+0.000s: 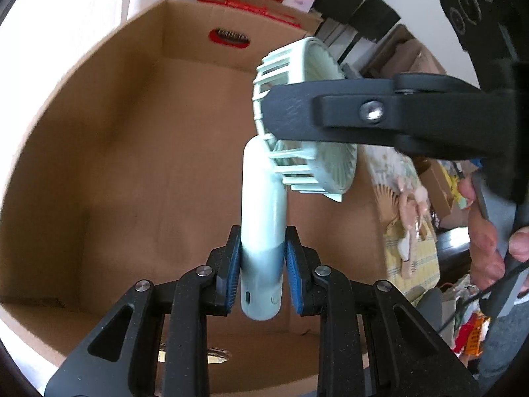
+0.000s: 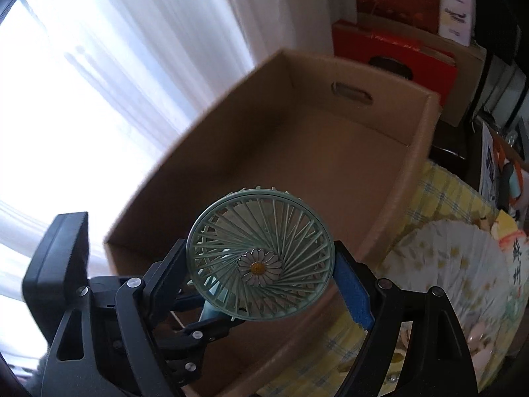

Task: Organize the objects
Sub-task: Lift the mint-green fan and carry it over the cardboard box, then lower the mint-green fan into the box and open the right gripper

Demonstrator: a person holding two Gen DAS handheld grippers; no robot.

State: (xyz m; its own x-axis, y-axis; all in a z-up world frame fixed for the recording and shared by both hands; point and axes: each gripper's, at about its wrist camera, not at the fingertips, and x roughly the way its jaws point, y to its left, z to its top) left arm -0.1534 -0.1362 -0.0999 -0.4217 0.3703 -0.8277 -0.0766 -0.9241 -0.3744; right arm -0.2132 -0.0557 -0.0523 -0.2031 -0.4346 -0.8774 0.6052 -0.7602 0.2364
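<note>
Mint handheld fan held by both grippers above an open cardboard box.

Left wrist view: the left gripper (image 1: 260, 261) clamps the fan (image 1: 264, 198) by its handle over the box (image 1: 132, 132). Right wrist view: the right gripper (image 2: 261, 284) squeezes the fan's round head (image 2: 261, 258).

L wrist cam close over cardboard box (image 1: 115, 152), R wrist cam nearby, both share box, fan (image 2: 261, 258)

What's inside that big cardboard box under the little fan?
The cardboard box looks bare inside: only its brown floor shows. The mint handheld fan, gripped by both grippers, and the left gripper hide the near part.
</note>
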